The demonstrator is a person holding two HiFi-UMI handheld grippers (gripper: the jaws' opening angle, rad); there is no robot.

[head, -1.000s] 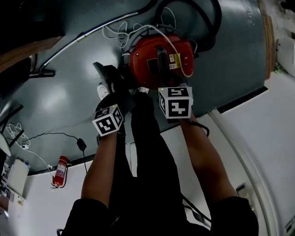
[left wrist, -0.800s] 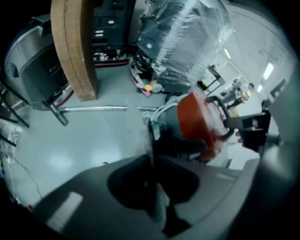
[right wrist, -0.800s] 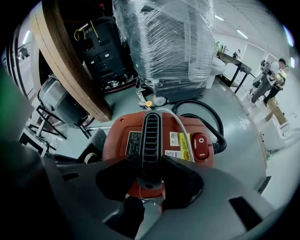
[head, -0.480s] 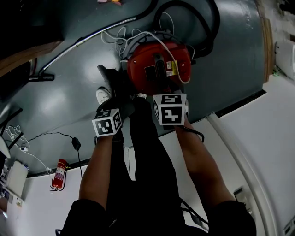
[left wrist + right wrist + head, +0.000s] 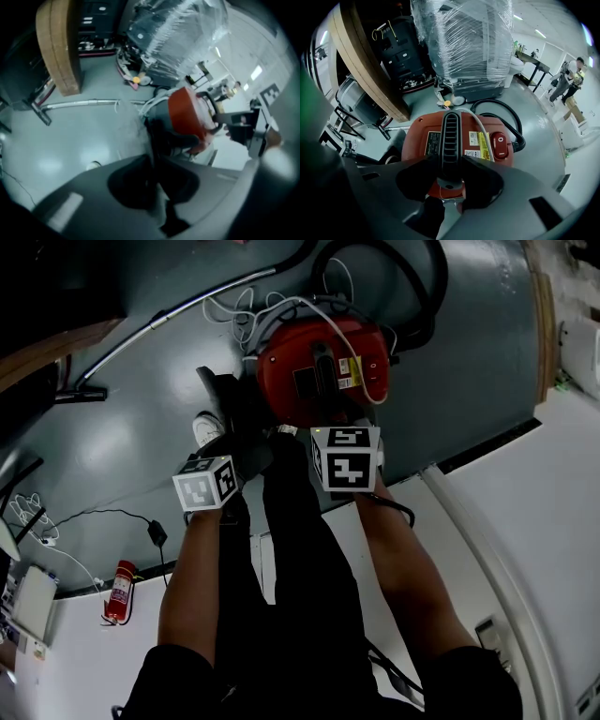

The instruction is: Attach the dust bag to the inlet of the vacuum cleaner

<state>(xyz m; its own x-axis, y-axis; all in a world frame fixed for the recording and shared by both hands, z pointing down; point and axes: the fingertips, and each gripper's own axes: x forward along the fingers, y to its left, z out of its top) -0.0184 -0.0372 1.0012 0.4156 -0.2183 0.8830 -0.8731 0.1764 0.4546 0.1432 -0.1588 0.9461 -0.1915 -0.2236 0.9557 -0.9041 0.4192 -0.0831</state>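
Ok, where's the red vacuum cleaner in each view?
Head view: red vacuum cleaner at top centre.
Left gripper view: right of centre, above the jaws.
Right gripper view: centre, its black handle clamped by the right gripper.
Shared landmark: the metal wand on the floor, left of the vacuum in all three.
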